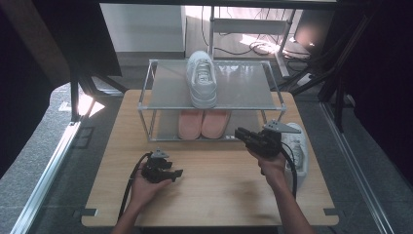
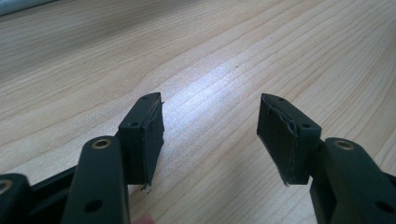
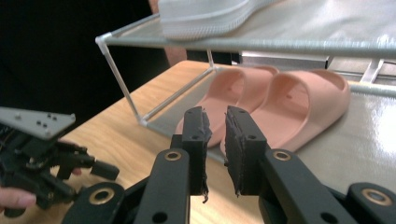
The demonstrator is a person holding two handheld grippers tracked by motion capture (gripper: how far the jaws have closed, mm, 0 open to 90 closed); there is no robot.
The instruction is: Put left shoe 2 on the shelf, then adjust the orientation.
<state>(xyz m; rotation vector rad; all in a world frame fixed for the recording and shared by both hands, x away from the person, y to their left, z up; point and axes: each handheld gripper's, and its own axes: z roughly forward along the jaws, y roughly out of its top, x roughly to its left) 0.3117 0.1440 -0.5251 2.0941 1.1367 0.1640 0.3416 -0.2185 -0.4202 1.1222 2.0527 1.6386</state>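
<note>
Rack (image 1: 146,92): white shoe (image 1: 202,78) on top shelf, pink slippers (image 1: 202,123) below. Second shoe (image 1: 298,146) on desk (image 1: 214,195), right. Right tool (image 1: 242,133), nearly closed and empty, points at slippers; left tool (image 2: 210,135) open over desk.

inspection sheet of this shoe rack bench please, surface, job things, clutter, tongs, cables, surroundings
surface: wooden table, bare near the hands
job's things: pink slippers paired on the lower shelf of the shoe rack; one white sneaker on the top shelf, a second white sneaker on the table at the right
clutter: nothing seen
grippers: left tongs open, empty, low over the table; right tongs nearly closed, nothing between them, aimed at the slippers
cables: black cable trailing from the left tongs
surroundings: grey floor, floor cables behind the rack
</note>
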